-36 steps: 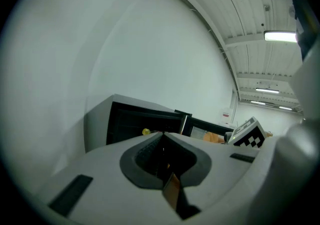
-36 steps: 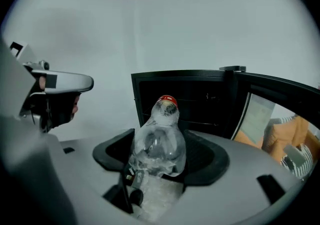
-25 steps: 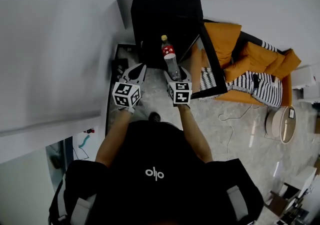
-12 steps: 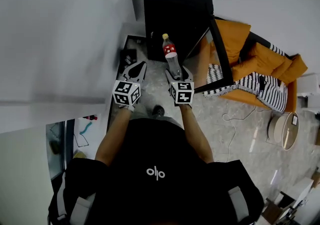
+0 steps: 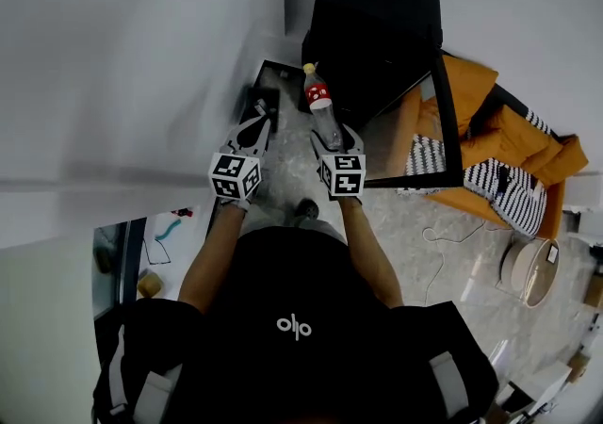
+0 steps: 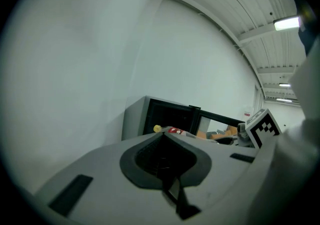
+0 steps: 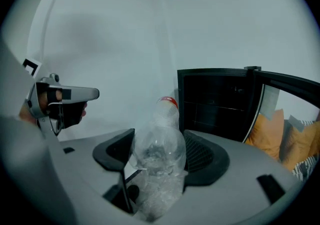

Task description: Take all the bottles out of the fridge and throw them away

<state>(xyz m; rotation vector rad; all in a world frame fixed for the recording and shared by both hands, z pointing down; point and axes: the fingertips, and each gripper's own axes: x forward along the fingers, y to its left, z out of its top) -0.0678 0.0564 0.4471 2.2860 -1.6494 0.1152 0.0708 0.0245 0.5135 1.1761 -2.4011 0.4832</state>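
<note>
Black fridge open — interior dark, right gripper fingers clamped on clear red-labelled bottle, left gripper fingers closed, empty

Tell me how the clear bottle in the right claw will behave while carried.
The bottle looks empty and see-through, so it is probably light. Its lower wall appears crumpled, so it likely dents under squeeze. The right claw grips only its lower end, neck sticking out, so it may swing or slip.
</note>
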